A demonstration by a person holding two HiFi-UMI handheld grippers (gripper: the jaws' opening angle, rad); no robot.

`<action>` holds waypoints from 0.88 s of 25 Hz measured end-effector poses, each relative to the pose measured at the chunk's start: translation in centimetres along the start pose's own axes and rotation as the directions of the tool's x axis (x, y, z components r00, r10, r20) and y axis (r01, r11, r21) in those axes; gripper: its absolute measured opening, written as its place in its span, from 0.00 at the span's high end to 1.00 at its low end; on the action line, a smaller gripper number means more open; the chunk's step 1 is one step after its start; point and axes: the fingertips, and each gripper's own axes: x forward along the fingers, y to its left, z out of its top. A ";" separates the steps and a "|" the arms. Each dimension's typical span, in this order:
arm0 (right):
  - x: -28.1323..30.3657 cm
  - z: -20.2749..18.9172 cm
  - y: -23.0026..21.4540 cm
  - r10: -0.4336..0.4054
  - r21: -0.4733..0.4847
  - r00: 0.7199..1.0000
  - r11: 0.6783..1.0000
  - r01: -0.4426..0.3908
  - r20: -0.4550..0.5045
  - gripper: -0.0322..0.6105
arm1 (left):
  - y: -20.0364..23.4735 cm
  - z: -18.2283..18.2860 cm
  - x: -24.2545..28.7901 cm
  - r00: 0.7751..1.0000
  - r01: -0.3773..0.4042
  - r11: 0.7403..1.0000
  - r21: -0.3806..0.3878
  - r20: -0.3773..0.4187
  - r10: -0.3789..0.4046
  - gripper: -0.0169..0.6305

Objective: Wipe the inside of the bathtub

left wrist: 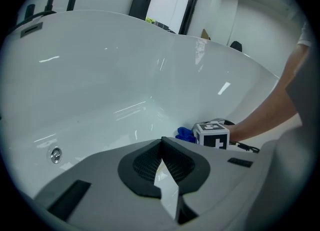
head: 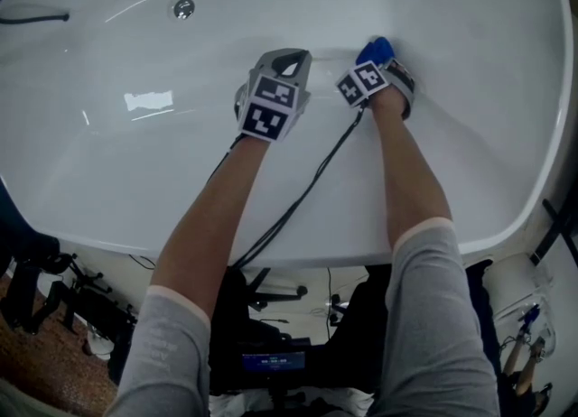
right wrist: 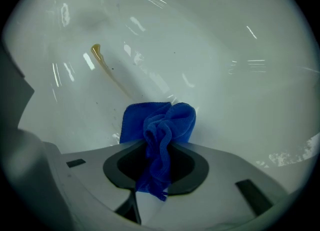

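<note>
Right gripper view: right gripper (right wrist: 160, 172) has its jaws clenched on a bunched blue cloth (right wrist: 162, 125), with the free end poking out ahead, low in the bathtub (head: 433, 9) where wall curves into floor. Can't tell if the cloth is pressing on the surface or just off it

Left gripper (left wrist: 162, 147) sits just beside it, jaws closed on nothing

Risks as I see them:
- the cloth is pinched in a narrow bunch, so drag on the tub could pull it out of the jaws mid-stroke
- the gripper points steeply down and little cloth sticks out, so pushing harder could put hard jaw tips on the enamel
- the brown streak (right wrist: 107, 70) lies well apart from the cloth, so a short stroke misses it
- the cable (head: 307, 189) trails over the rim and may snag on a long reach
- the two grippers are close enough to knock together

Count: 1 bathtub, 1 cloth, 2 grippers, 1 streak, 1 round metal fitting (head: 183, 8) on the tub wall
</note>
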 end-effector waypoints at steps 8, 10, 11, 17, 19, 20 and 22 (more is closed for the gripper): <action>-0.4 2.9 2.1 0.018 0.015 1.000 1.000 -0.018 -0.001 0.78 | 3.1 -1.2 -1.0 0.999 -0.033 0.999 -0.032 0.002 0.033 0.97; -0.6 3.8 2.9 0.030 0.015 0.999 0.999 -0.030 0.016 0.78 | 3.7 -1.7 -1.2 0.999 -0.042 0.998 -0.047 0.004 0.042 0.97; -0.8 4.2 3.3 0.037 0.015 0.999 0.999 -0.037 0.026 0.78 | 3.9 -1.8 -1.3 0.999 -0.045 0.998 -0.050 0.005 0.045 0.97; -3.3 9.5 7.3 0.095 -0.067 0.985 0.994 -0.086 0.143 0.78 | 6.3 -2.9 -2.7 0.996 -0.087 0.994 -0.071 0.000 0.087 0.97; -4.1 11.4 8.8 0.107 -0.106 0.979 0.990 -0.089 0.173 0.78 | 7.4 -3.2 -3.2 0.995 -0.101 0.992 -0.072 0.000 0.101 0.97; -4.4 12.1 9.5 0.110 -0.123 0.977 0.989 -0.088 0.182 0.78 | 7.9 -3.3 -3.5 0.994 -0.109 0.991 -0.072 0.001 0.109 0.97; -5.0 13.5 10.7 0.120 -0.154 0.972 0.984 -0.089 0.201 0.78 | 9.0 -3.4 -4.1 0.992 -0.127 0.989 -0.075 0.005 0.127 0.97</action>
